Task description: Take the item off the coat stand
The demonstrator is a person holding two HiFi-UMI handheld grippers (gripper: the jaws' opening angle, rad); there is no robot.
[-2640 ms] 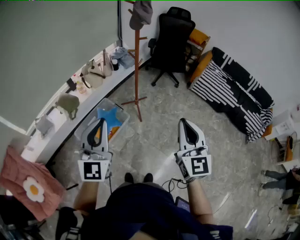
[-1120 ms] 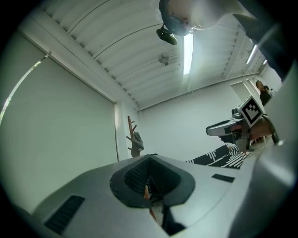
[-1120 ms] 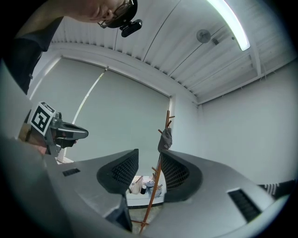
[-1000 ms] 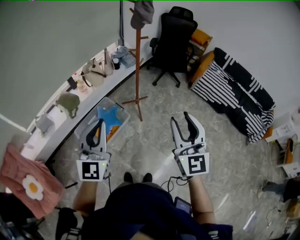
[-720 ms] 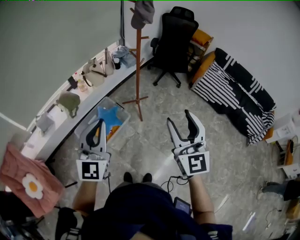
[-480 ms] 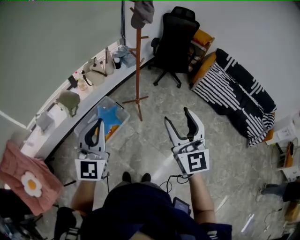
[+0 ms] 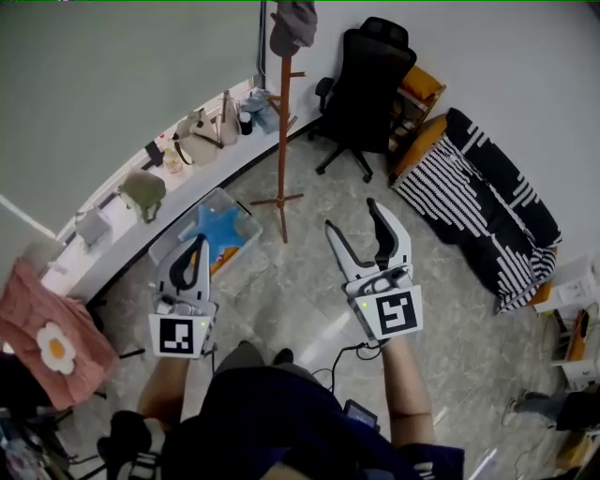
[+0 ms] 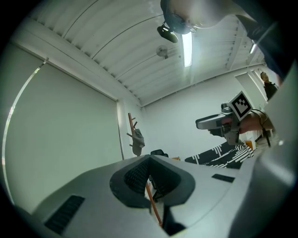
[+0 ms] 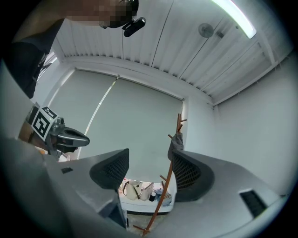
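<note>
Two grippers are held out above the stone floor point(image 7: 309, 300), one in each of the person's hands. The left gripper point(image 7: 195, 247) has its jaws closed together with nothing in them; only a thin slit shows between the pads. The right gripper point(image 7: 353, 217) has its jaws spreading apart, already wide, and nothing sits between them, though in the right gripper view the far-off pole lines up with the gap. One wooden coat stand point(image 7: 284, 122) rises from the floor well ahead of both grippers, near the corner of the room. One grey hat point(image 7: 292, 23) hangs at its top, touched by neither gripper. One black office chair point(image 7: 370, 80) stands just right of the stand, and one black-and-white striped sofa point(image 7: 483, 202) lies further right against the wall. One clear plastic bin point(image 7: 208, 228) with something blue inside sits on the floor ahead of the left gripper. Beside it, along the left wall, runs one long white worktop point(image 7: 112, 246) that carries several bags and small things. One pink cloth point(image 7: 42, 337) with a single flower on it shows at the lower left.
</note>
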